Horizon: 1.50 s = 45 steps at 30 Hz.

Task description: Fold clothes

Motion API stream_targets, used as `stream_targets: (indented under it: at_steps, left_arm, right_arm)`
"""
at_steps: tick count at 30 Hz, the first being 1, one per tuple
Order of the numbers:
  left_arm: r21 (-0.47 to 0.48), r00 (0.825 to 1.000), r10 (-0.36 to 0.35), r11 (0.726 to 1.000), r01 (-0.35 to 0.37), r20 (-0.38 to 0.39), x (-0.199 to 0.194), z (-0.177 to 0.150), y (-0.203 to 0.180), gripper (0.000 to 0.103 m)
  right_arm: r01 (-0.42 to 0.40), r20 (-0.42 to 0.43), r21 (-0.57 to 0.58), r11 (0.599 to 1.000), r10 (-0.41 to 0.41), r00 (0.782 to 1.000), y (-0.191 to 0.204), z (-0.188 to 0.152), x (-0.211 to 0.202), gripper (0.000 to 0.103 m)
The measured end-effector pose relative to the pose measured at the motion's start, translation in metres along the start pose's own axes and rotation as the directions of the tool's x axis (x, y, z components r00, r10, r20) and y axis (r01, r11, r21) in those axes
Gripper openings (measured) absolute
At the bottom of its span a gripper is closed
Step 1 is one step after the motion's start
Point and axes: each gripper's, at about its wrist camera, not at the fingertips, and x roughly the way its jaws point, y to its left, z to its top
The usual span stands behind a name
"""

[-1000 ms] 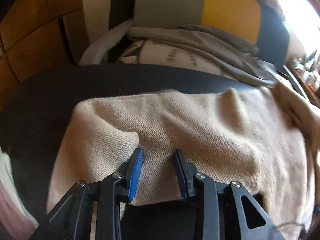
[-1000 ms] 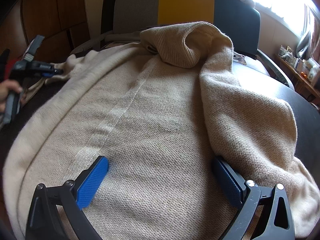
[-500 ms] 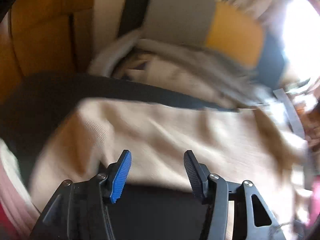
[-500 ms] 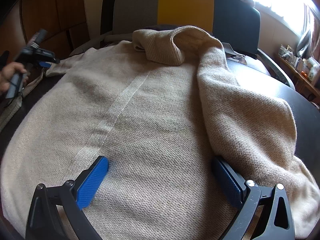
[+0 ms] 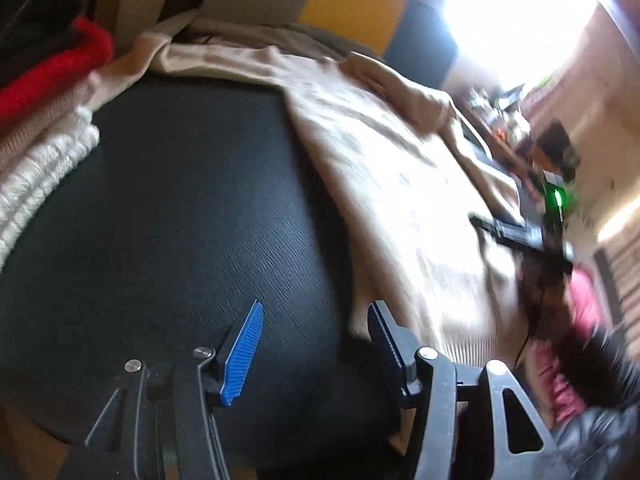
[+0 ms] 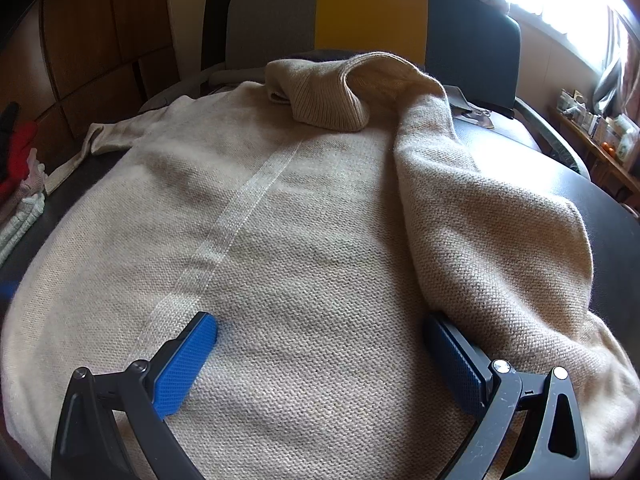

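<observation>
Left wrist view alone shows the right gripper beyond the sweater; left gripper, just opened, holds nothing above the black table. Right wrist view: right gripper spread wide, pads resting on the sweater spread flat on the table.

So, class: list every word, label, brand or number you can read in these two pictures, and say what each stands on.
None can be read.
Beige knitted sweater: no label or print shows.
Small boxes and jars on the wooden side shelf: any print is too small to read.
Left wrist view: blurred throughout.
</observation>
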Motion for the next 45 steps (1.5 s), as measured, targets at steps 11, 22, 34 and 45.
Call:
stream_targets:
  at_steps: [11, 22, 34, 45]
  left_arm:
    - [0.178, 0.969, 0.248, 0.952, -0.248, 0.025, 0.012, -0.002, -0.031, 0.055]
    - [0.168, 0.968, 0.249, 0.955, -0.245, -0.008, 0.018, 0.001, -0.032, 0.027]
    - [-0.012, 0.977, 0.21, 0.978, -0.21, 0.032, -0.026, -0.016, -0.002, 0.029]
    - [0.213, 0.984, 0.176, 0.963, -0.165, -0.031, 0.016, 0.006, -0.03, 0.031]
  right_arm:
    - [0.008, -0.005, -0.006, 1.0, -0.008, 1.0, 0.001, 0.001, 0.001, 0.103]
    - [0.011, -0.005, -0.007, 1.0, -0.012, 1.0, 0.002, 0.001, 0.0, 0.103]
    - [0.004, -0.003, -0.001, 1.0, -0.004, 1.0, 0.0, 0.003, 0.001, 0.103]
    - [0.001, 0.001, 0.003, 1.0, -0.001, 1.0, -0.001, 0.0, -0.001, 0.103]
